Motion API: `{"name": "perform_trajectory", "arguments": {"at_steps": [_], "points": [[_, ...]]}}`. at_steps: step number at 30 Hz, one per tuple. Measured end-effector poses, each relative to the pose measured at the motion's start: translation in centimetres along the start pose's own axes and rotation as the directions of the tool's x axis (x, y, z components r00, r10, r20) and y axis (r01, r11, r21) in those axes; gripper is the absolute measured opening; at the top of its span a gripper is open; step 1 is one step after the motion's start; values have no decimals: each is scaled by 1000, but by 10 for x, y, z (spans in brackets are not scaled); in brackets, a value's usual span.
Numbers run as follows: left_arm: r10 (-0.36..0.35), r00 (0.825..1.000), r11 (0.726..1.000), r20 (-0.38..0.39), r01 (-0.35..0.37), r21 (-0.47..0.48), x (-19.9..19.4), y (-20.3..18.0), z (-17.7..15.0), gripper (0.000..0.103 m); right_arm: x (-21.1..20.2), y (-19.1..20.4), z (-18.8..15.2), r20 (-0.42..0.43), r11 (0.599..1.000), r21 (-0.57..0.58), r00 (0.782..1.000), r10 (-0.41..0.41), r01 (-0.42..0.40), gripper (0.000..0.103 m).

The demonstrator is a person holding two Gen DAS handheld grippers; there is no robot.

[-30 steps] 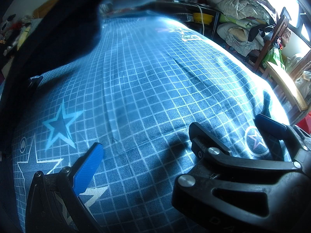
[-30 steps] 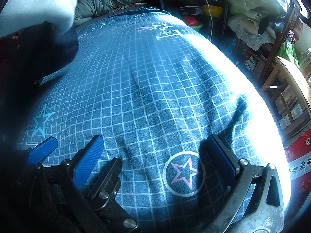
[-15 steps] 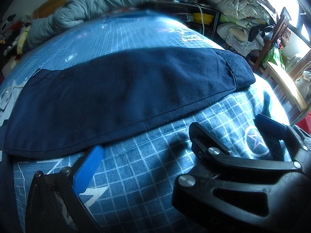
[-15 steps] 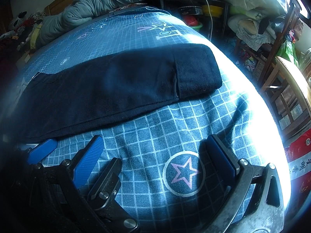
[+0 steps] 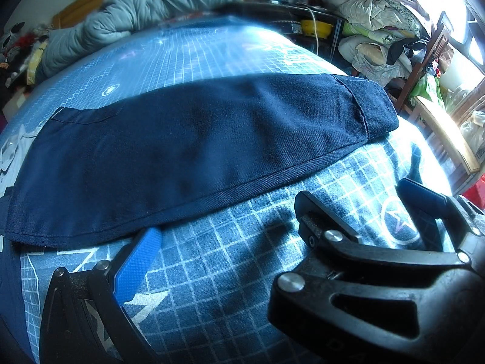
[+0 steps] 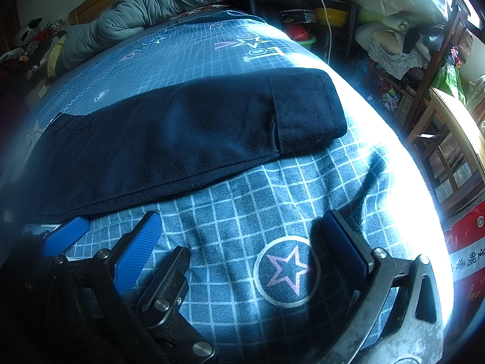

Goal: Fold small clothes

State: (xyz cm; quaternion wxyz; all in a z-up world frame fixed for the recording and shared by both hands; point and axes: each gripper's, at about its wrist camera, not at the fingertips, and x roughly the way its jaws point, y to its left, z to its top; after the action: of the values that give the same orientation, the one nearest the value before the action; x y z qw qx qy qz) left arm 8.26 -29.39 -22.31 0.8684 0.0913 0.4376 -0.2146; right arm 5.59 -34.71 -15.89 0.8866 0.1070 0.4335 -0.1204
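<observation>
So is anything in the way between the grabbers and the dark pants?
Nothing visible. Only bare checked bedsheet lies between the open right gripper and the navy trousers. The open left gripper has one blue fingertip right at the trousers' near edge.

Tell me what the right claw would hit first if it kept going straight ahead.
Probably the near hem of the dark navy garment, lying flat on the checked bedsheet. The right claw sits open, low over the sheet, so it may drag on that first.
</observation>
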Motion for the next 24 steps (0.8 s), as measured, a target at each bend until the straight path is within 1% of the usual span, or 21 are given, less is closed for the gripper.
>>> {"name": "perform_trajectory", "arguments": {"at_steps": [16,19,23,24], "points": [[0,1000,1000,0,0,0,0,0,0,103,0,0,0,1,1000,0,1000,0,0,103],[4,1000,1000,2,-4,3,0,-1,0,103,1,-1,0,12,1000,6,1000,12,-12,103],[-4,1000,1000,0,4,-5,0,4,1,103,4,0,4,9,1000,-1,1000,4,-4,103],[-2,1000,1000,2,2,-3,0,5,1,103,5,4,4,-1,1000,-15,1000,-14,14,103]]}}
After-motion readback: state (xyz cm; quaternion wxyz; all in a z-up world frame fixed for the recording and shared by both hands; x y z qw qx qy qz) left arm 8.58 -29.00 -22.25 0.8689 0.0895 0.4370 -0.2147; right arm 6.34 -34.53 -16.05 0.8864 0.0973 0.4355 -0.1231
